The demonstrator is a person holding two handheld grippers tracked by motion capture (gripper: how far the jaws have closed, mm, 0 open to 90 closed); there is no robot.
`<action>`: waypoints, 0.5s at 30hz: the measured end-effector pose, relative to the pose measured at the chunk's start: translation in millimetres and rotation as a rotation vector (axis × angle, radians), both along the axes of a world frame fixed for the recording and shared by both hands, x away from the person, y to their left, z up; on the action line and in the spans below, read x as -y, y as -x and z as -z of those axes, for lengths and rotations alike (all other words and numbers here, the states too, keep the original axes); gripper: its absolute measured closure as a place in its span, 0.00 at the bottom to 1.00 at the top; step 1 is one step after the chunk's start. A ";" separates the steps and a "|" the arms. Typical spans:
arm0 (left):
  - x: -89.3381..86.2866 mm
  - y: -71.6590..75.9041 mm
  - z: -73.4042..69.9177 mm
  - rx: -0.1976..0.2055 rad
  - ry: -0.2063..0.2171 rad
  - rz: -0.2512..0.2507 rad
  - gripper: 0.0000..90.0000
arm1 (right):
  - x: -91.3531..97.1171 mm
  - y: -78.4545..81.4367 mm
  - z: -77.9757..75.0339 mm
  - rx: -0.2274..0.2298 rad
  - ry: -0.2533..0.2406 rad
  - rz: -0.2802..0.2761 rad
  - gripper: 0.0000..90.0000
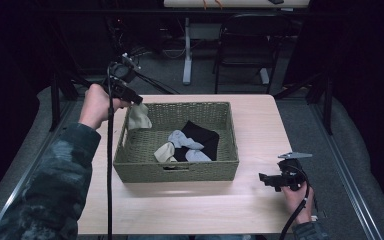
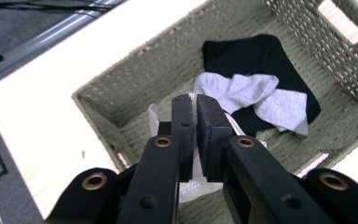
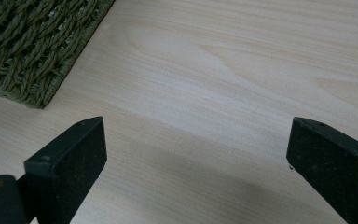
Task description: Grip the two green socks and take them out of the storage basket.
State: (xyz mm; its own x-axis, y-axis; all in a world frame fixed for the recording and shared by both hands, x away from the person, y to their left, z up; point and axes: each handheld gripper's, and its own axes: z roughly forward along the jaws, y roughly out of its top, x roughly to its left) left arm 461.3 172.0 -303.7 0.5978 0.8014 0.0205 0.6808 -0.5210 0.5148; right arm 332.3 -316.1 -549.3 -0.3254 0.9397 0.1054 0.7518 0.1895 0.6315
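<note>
Cream sock hangs from the left gripper above the far-left corner of the woven basket, clear of the basket floor; in the left gripper view the jaws are clenched on a fold of it with the rest drooping below. Going by size: the wooden table carries the basket, which sits near its middle. Inside lie a black garment, then grey socks draped over it, and a second cream sock at the near-left of the pile. Whether the held sock is going in or coming out cannot be told from this; either way several pieces lie in the basket and this one is in the air, so the job looks partway through. The right gripper rests on the table right of the basket, jaws spread wide and holding nothing
</note>
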 end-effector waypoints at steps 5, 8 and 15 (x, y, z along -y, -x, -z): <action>-10.3 -1.0 -15.4 0.024 0.003 -0.027 0.96 | 0.9 0.0 0.3 -0.002 -0.002 -0.002 0.05; -17.8 0.5 -22.2 0.038 0.011 -0.045 0.96 | 0.9 0.1 0.2 -0.002 -0.002 -0.001 0.05; -37.6 4.6 -30.9 0.053 0.004 -0.082 0.96 | -0.3 0.4 0.2 -0.001 0.000 -0.001 0.05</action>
